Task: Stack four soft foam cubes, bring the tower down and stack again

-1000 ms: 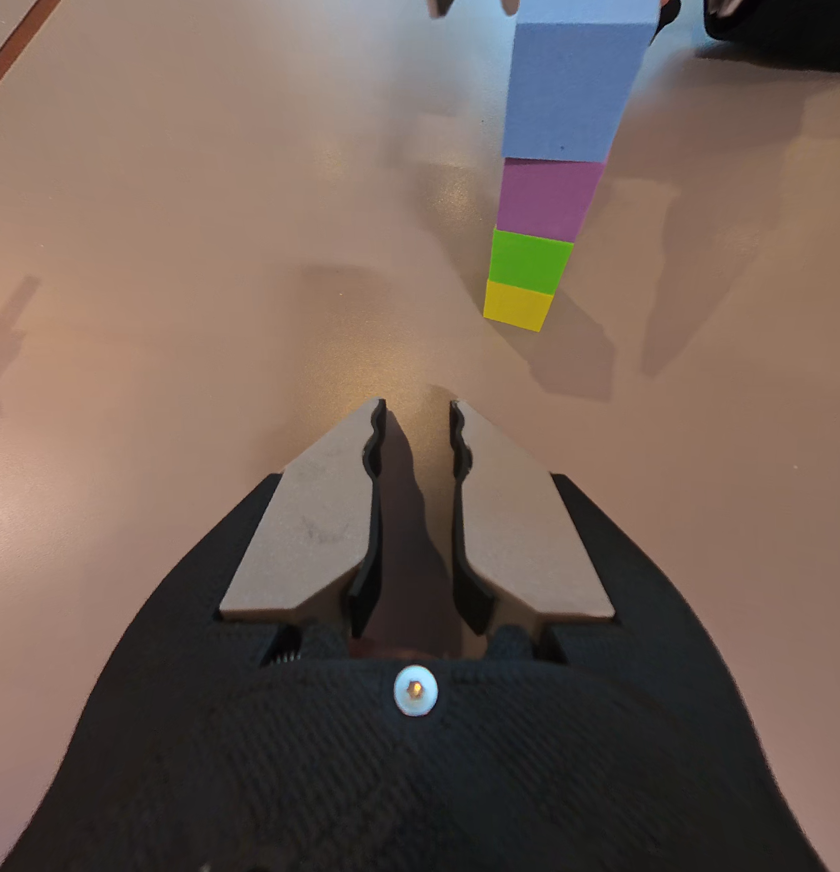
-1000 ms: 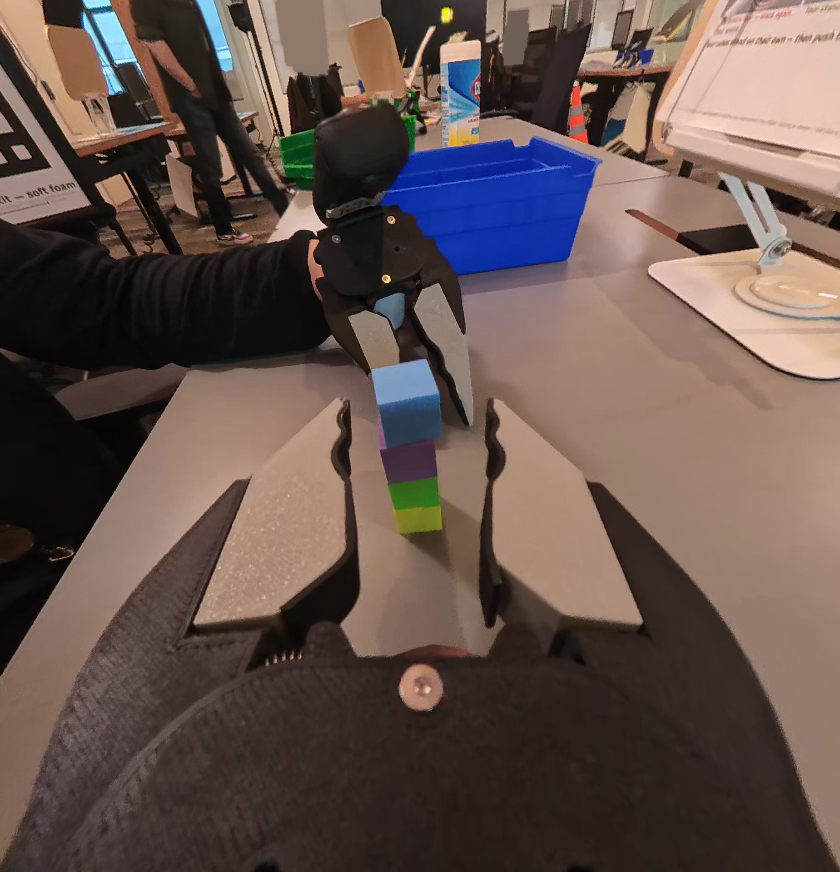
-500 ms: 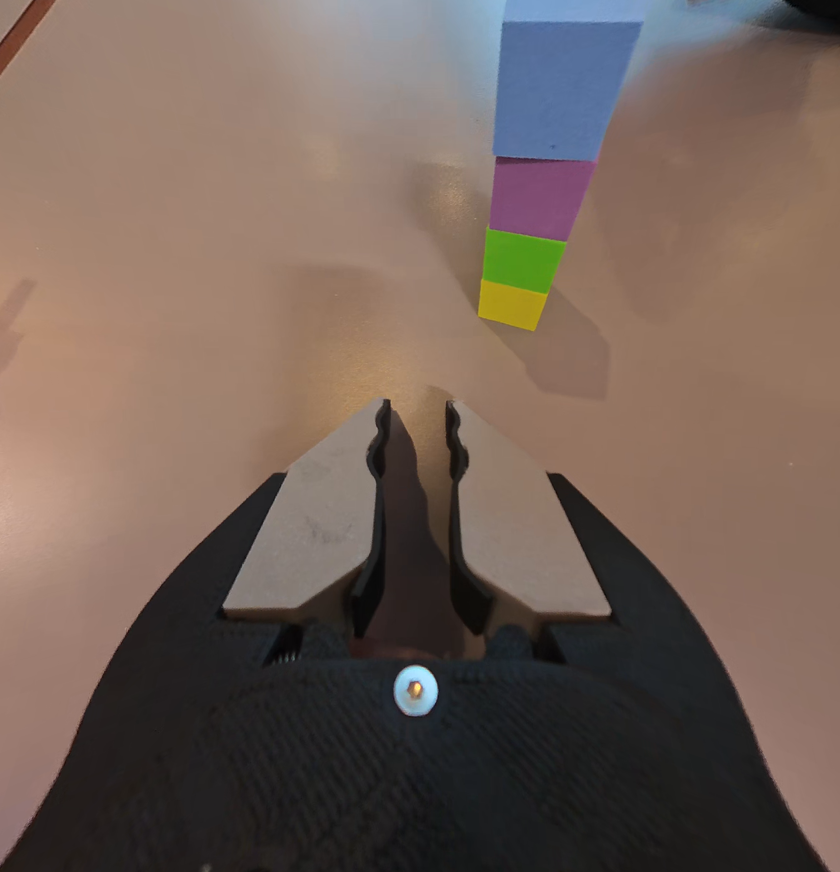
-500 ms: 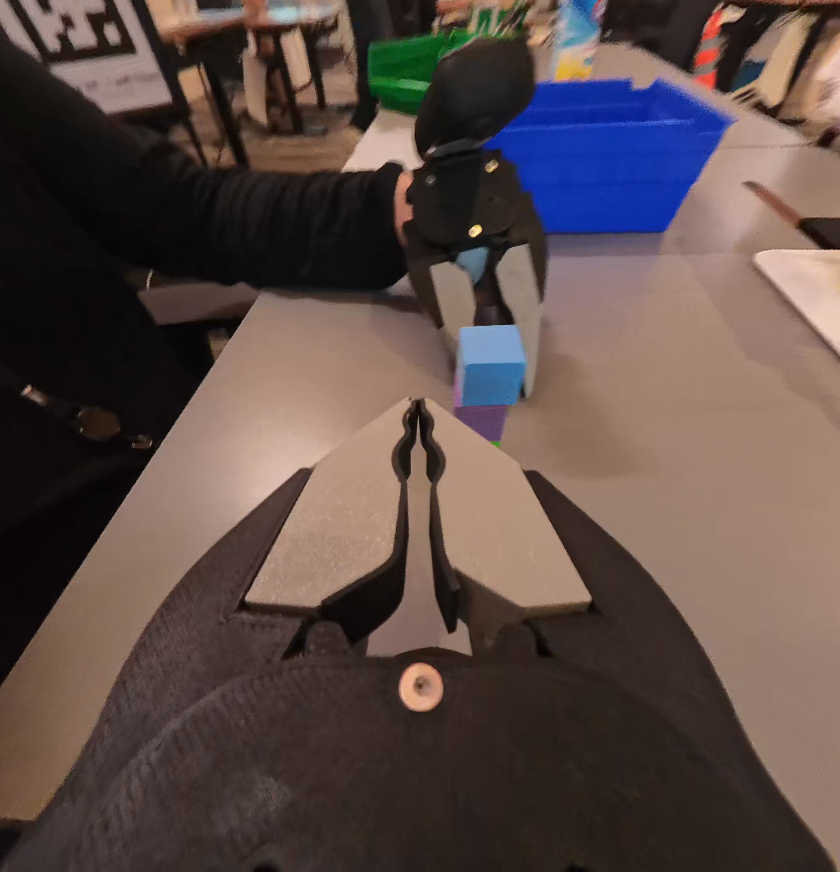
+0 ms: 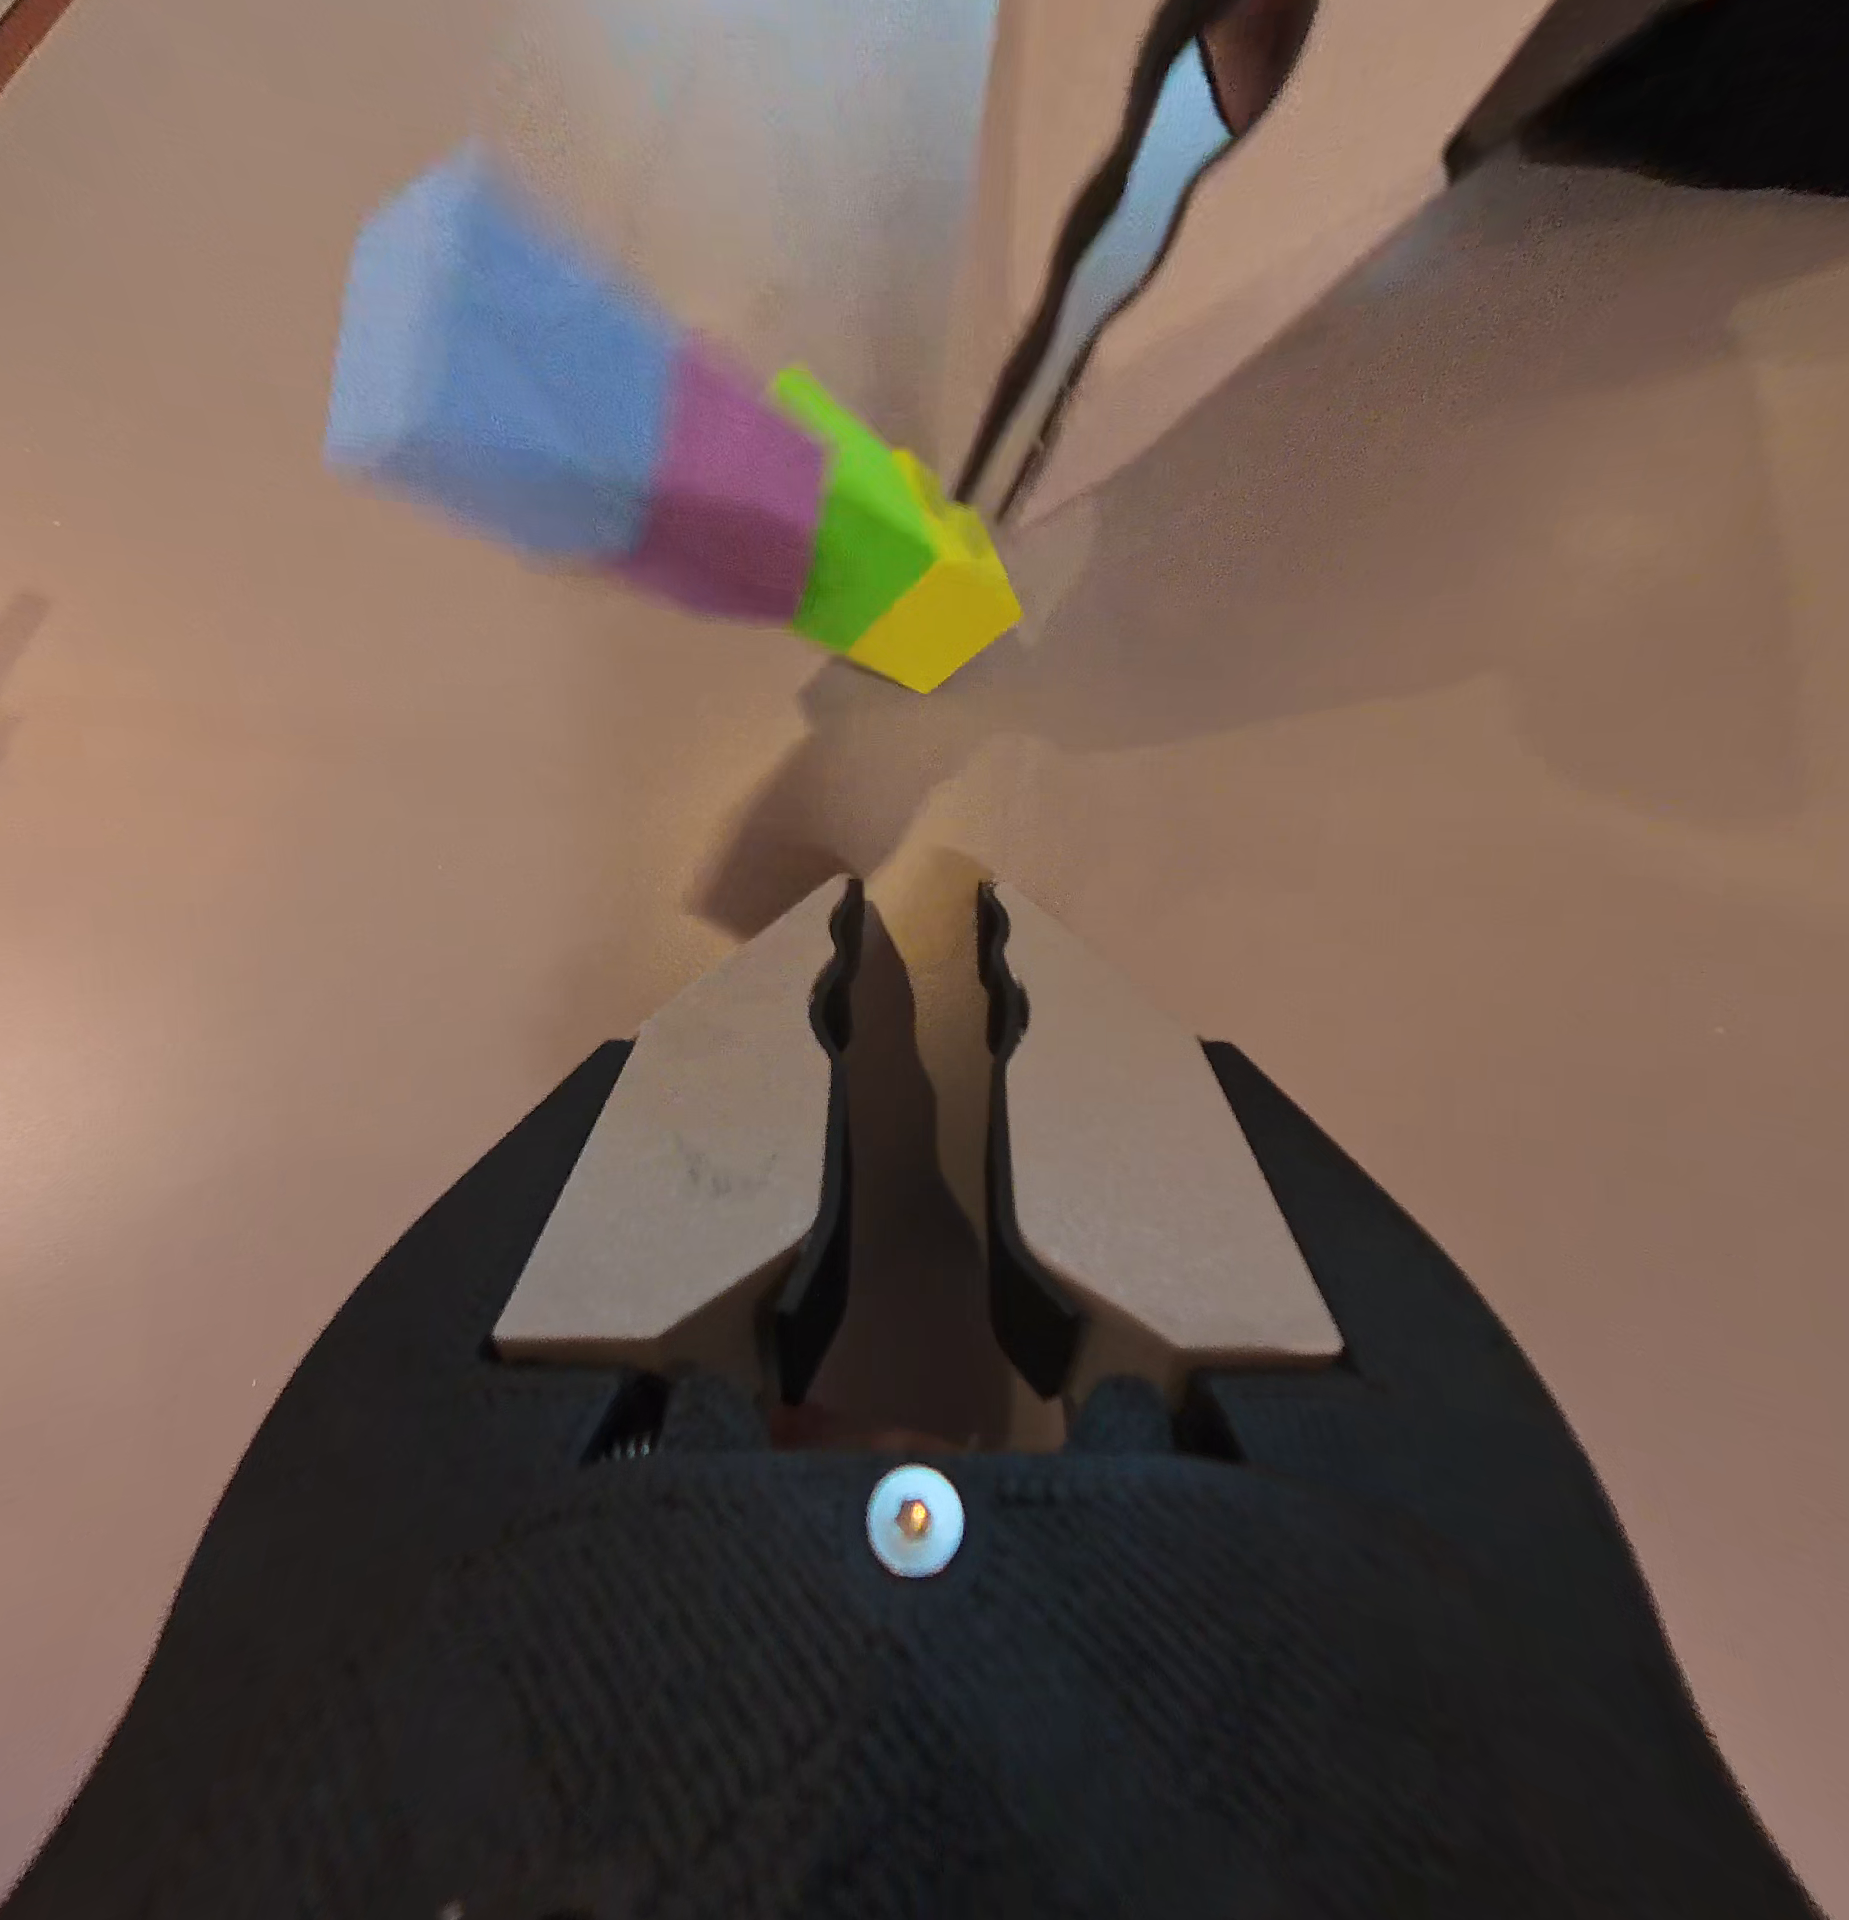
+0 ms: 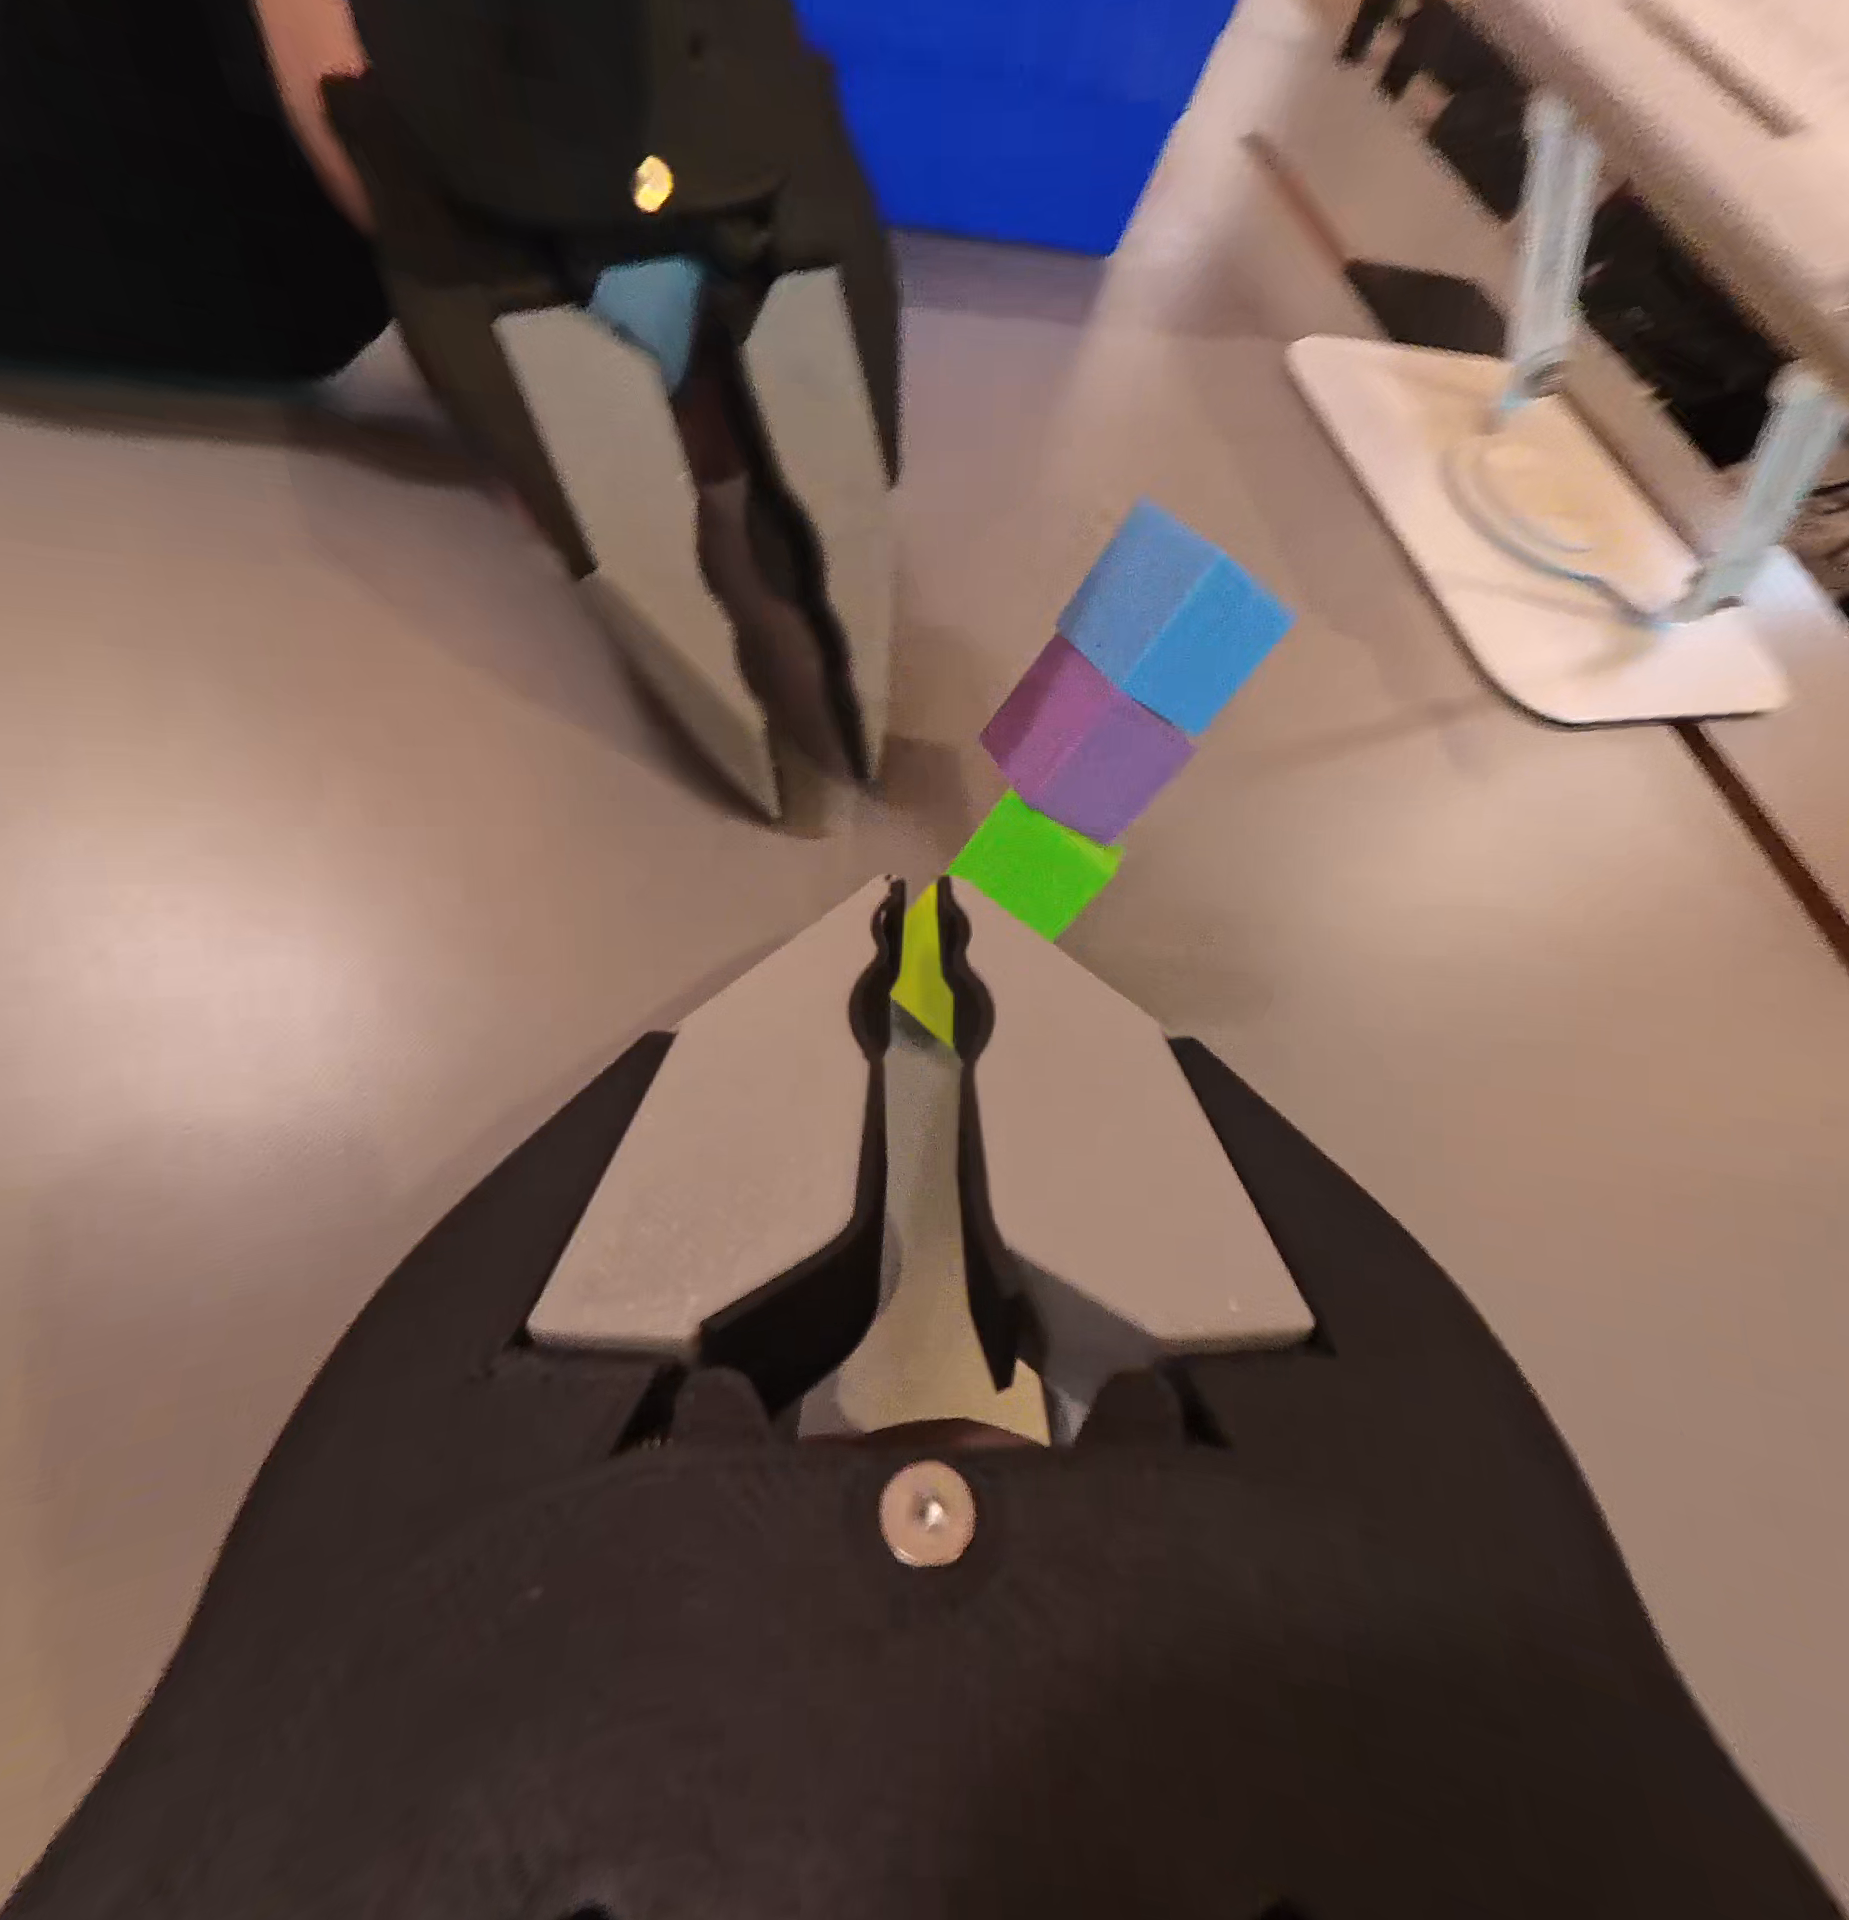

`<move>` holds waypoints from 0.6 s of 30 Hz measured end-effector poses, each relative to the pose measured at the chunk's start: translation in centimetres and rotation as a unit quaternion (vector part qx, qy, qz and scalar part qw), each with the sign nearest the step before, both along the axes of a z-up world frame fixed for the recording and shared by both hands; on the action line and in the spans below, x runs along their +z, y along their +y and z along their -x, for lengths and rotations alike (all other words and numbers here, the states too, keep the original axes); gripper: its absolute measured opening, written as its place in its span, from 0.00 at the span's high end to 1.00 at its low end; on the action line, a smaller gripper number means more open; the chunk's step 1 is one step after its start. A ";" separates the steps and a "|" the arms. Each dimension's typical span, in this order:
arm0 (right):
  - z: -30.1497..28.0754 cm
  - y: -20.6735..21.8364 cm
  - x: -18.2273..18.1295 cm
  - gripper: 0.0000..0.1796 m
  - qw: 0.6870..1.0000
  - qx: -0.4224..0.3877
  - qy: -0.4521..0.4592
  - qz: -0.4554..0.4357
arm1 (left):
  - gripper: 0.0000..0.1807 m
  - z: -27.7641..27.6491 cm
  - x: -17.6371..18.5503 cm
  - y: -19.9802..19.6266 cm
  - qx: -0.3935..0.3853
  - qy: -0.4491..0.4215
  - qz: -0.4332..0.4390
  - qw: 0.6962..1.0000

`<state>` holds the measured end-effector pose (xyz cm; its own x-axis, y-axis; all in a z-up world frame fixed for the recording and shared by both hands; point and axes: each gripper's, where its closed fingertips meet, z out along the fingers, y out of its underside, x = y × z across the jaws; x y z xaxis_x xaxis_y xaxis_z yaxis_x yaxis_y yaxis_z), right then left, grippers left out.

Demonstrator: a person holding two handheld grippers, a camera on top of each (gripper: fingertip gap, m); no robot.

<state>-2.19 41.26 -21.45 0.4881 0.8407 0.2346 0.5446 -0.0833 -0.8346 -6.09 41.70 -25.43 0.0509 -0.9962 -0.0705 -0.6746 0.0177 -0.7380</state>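
Observation:
The tower of four foam cubes is tipping over mid-fall, blurred in the left wrist view: blue (image 5: 494,416) on top, then purple (image 5: 733,488), green (image 5: 863,551) and yellow (image 5: 941,623) at the base. In the right wrist view it leans to the right: blue (image 6: 1180,613), purple (image 6: 1086,743), green (image 6: 1034,868), yellow (image 6: 925,971). My right gripper (image 6: 920,894) is shut, with its tips against the yellow cube. It also shows in the left wrist view (image 5: 1003,488). My left gripper (image 5: 917,894) is narrowly open and empty, just short of the tower, tips down by the table (image 6: 816,790).
A blue bin (image 6: 1003,114) stands at the back of the grey table (image 6: 276,935). A white stand base (image 6: 1522,582) sits at the right, near a seam in the table (image 6: 1782,862). A person's black sleeve (image 6: 120,177) is at the far left. My right fingertips sit around 6 cm from my left ones.
My right gripper has shut, dropped low and pushed into the tower's base. The tower, upright before, now topples sideways. The left gripper has stayed put.

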 end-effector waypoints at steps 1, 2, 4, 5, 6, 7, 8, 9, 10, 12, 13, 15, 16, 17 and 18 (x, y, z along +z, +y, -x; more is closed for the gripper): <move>-0.4 0.4 0.6 0.97 1.000 -0.014 0.010 -0.013 | 0.89 0.0 0.0 0.0 0.001 0.000 0.001 1.000; -0.8 0.8 1.3 0.97 0.999 -0.026 0.018 -0.028 | 0.89 0.0 0.0 0.0 0.002 0.000 0.002 1.000; -1.6 1.2 2.3 0.96 0.998 -0.041 0.030 -0.049 | 0.89 0.0 0.0 0.0 0.002 0.000 0.003 1.000; -1.9 1.2 2.7 0.96 0.997 -0.045 0.038 -0.053 | 0.89 0.0 0.0 0.0 0.002 0.000 0.004 1.000; -2.2 1.3 3.0 0.96 0.996 -0.050 0.044 -0.054 | 0.89 0.0 0.0 0.0 0.002 0.000 0.005 1.000; -2.6 1.6 3.1 0.96 0.996 -0.060 0.047 -0.054 | 0.89 0.0 0.0 0.0 0.003 0.000 0.005 1.000; -2.9 1.8 3.2 0.95 0.995 -0.069 0.049 -0.054 | 0.89 0.0 0.0 0.0 0.003 0.000 0.005 1.000; -3.2 2.1 3.1 0.95 0.994 -0.078 0.052 -0.050 | 0.89 0.0 0.0 0.0 0.002 0.000 0.004 1.000; -3.5 2.3 2.9 0.95 0.994 -0.085 0.053 -0.046 | 0.89 0.0 0.0 0.0 0.002 0.000 0.005 1.000; -4.0 2.6 2.4 0.95 0.993 -0.096 0.051 -0.036 | 0.89 0.0 0.0 0.0 0.002 0.000 0.007 1.000; -4.3 2.8 2.1 0.95 0.993 -0.104 0.045 -0.035 | 0.90 0.0 0.0 -0.1 0.002 0.000 0.007 1.000; -4.8 3.3 1.6 0.95 0.992 -0.121 0.029 -0.037 | 0.90 0.0 0.0 -0.1 0.003 0.000 0.009 1.000; -5.0 3.4 1.4 0.95 0.991 -0.126 0.023 -0.038 | 0.90 0.0 0.0 -0.1 0.003 0.000 0.010 1.000; -5.1 3.6 1.3 0.95 0.990 -0.133 0.020 -0.040 | 0.90 0.0 0.0 -0.1 0.003 0.000 0.010 1.000; -5.2 3.7 1.2 0.95 0.989 -0.138 0.019 -0.041 | 0.90 0.0 0.0 -0.1 0.003 0.000 0.009 1.000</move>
